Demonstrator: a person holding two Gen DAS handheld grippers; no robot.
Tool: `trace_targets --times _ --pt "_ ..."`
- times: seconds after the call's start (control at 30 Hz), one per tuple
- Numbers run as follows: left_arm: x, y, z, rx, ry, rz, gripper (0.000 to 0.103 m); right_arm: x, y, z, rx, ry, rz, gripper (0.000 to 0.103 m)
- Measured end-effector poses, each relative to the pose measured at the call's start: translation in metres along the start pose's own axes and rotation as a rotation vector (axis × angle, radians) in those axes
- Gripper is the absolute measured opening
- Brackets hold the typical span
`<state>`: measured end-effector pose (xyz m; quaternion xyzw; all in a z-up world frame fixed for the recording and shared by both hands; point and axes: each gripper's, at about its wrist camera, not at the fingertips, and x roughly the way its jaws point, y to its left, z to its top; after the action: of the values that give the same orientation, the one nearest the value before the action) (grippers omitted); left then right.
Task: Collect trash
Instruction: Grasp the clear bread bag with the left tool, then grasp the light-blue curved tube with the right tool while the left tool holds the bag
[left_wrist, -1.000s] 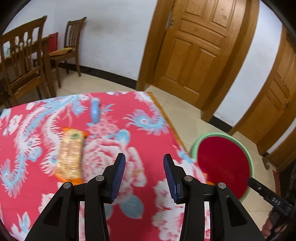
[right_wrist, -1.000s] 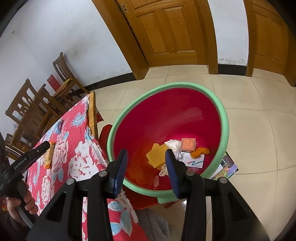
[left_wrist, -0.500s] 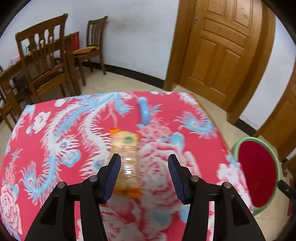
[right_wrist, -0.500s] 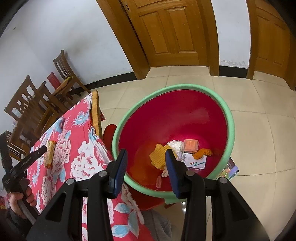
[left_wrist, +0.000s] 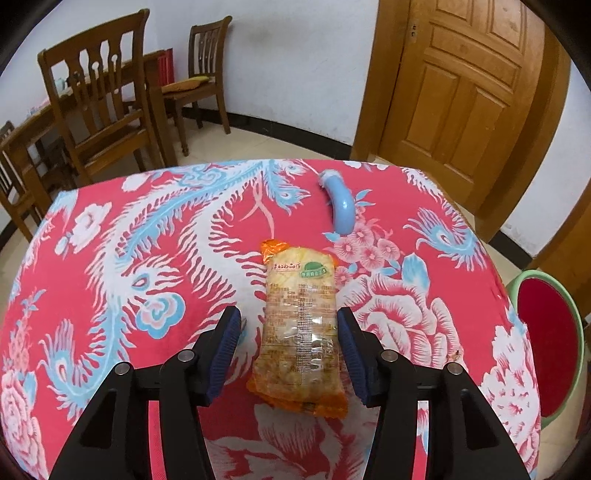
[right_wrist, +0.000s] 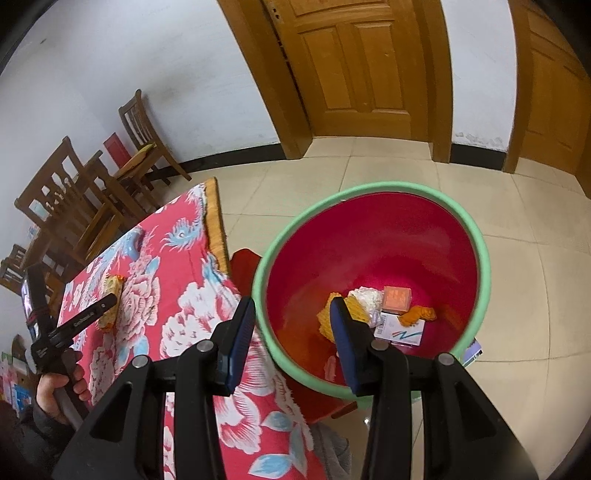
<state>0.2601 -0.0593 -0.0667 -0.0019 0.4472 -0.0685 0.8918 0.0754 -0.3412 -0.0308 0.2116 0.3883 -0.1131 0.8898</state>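
Snack packet (left_wrist: 301, 328) between left gripper (left_wrist: 290, 349) pads (nearer the right one), flat on tablecloth (left_wrist: 110, 258)

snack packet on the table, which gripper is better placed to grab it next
Left. The left gripper already straddles the snack packet, its jaws open on either side and not yet pressing it. The right gripper hangs empty over the red bin, away from the packet.

Orange-edged snack packet (left_wrist: 301, 332) lies flat on the tablecloth, apparently full.
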Motion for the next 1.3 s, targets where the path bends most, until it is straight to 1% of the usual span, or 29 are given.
trace_targets --times 0.17,0.23,0.27,0.47,0.6,0.77,1.0,1.1,1.3 --pt "0.001 0.002 -0.002 0.000 -0.013 -0.017 0.054 0.002 0.022 0.005 -0.048 0.003 0.013 0.044" --pt "0.002 0.003 -0.003 -0.005 -0.018 -0.036 0.043 0.004 0.034 0.007 -0.072 0.004 0.022 0.044" --pt "0.002 0.004 -0.002 -0.009 -0.016 -0.041 0.041 0.005 0.040 0.008 -0.084 0.005 0.025 0.044" --pt "-0.005 0.016 0.000 -0.058 -0.050 -0.058 0.040 0.014 0.074 0.013 -0.151 0.014 0.049 0.044" --pt "-0.011 0.029 0.005 -0.089 -0.075 -0.025 0.040 0.024 0.102 0.016 -0.200 0.019 0.070 0.044" --pt "-0.013 0.052 0.010 -0.156 -0.097 0.012 0.040 0.038 0.133 0.021 -0.248 0.025 0.094 0.044" --pt "-0.016 0.082 0.014 -0.233 -0.125 0.062 0.040 0.069 0.175 0.021 -0.309 0.054 0.128 0.044" --pt "-0.015 0.095 0.014 -0.266 -0.128 0.082 0.040 0.088 0.193 0.021 -0.327 0.072 0.138 0.044" --pt "-0.011 0.118 0.011 -0.334 -0.113 0.097 0.040 0.125 0.223 0.024 -0.353 0.108 0.145 0.044"
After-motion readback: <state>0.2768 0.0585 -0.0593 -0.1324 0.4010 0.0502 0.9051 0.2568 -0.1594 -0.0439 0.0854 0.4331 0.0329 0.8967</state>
